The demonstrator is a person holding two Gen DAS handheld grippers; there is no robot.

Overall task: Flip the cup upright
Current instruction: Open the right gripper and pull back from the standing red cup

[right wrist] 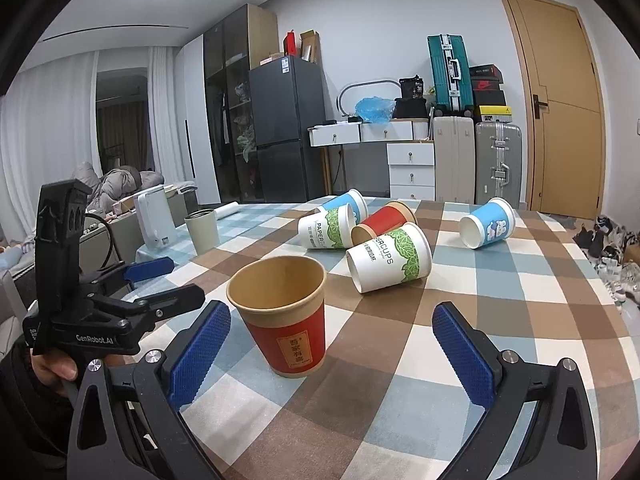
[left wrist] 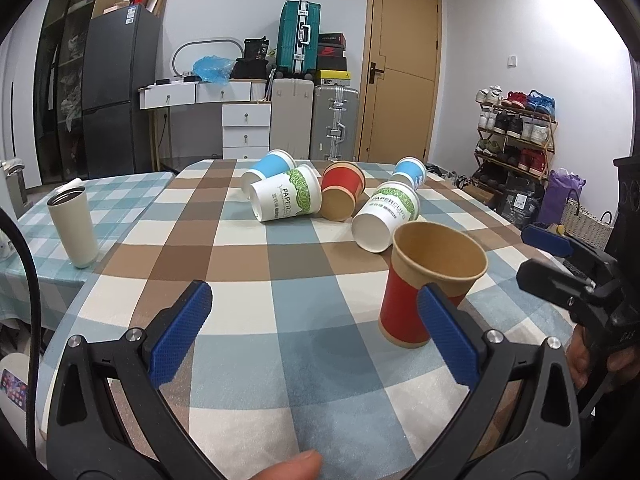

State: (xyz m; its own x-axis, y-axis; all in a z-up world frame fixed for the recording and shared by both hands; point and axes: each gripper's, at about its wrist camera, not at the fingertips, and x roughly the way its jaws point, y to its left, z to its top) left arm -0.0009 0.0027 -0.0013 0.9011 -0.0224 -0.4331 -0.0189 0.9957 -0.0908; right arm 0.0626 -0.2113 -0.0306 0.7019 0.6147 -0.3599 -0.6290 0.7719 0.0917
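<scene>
A red paper cup (left wrist: 424, 284) stands upright on the checked tablecloth; it also shows in the right wrist view (right wrist: 286, 316). Behind it several cups lie on their sides: two white-green ones (left wrist: 286, 200) (left wrist: 386, 216), a red one (left wrist: 342, 196), and two blue ones (left wrist: 268, 168) (left wrist: 410, 172). My left gripper (left wrist: 316, 334) is open and empty, with its right pad in front of the upright cup. My right gripper (right wrist: 332, 346) is open and empty, just right of the upright cup, apart from it.
A steel-rimmed tumbler (left wrist: 74, 228) stands at the table's left side. A white kettle (right wrist: 154, 222) stands further left. The table edge (right wrist: 616, 320) runs along the right. Suitcases, drawers and a fridge stand behind the table.
</scene>
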